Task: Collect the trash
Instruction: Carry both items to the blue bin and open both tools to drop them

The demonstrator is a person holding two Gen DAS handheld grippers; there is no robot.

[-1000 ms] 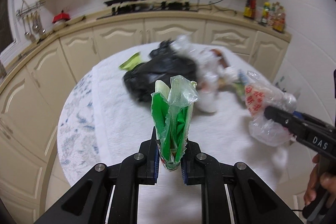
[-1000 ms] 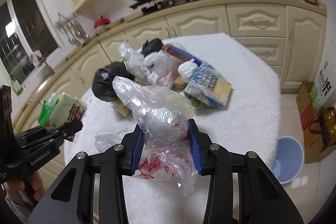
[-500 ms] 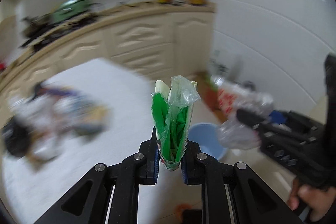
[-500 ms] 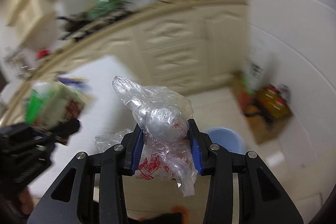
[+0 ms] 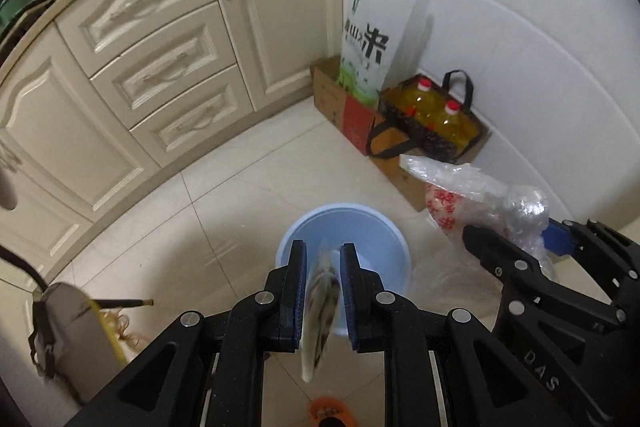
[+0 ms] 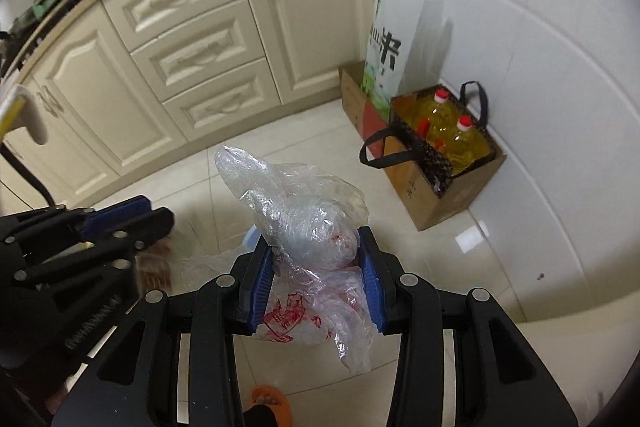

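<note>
Blue plastic fills the middle of the left wrist view: the bin point(image 5: 372, 227) stands open-mouthed on the floor tiles, straight ahead of and below the left gripper point(image 5: 323, 251). Its jaws are pressed onto a flat, blurred wrapper point(image 5: 320, 299), whose long axis runs down along the fingers, with the lower end hanging past them. We judge this hand the nearer one, already lined up over the opening, so a release should drop the wrapper in. The right gripper point(image 5: 516, 231) sits off to the bin's right, and its clear plastic bag point(image 5: 480, 195) hangs over bare floor just beside the rim.

From the right wrist view, the right gripper point(image 6: 316, 239) clamps the clear plastic bag point(image 6: 304, 219) at its bulging middle, crumpled ends spilling above and below the pads. Only a sliver of the bin point(image 6: 250, 237) shows behind the bag, toward the left gripper point(image 6: 152, 213). We think this hand must shift that way before letting go.
</note>
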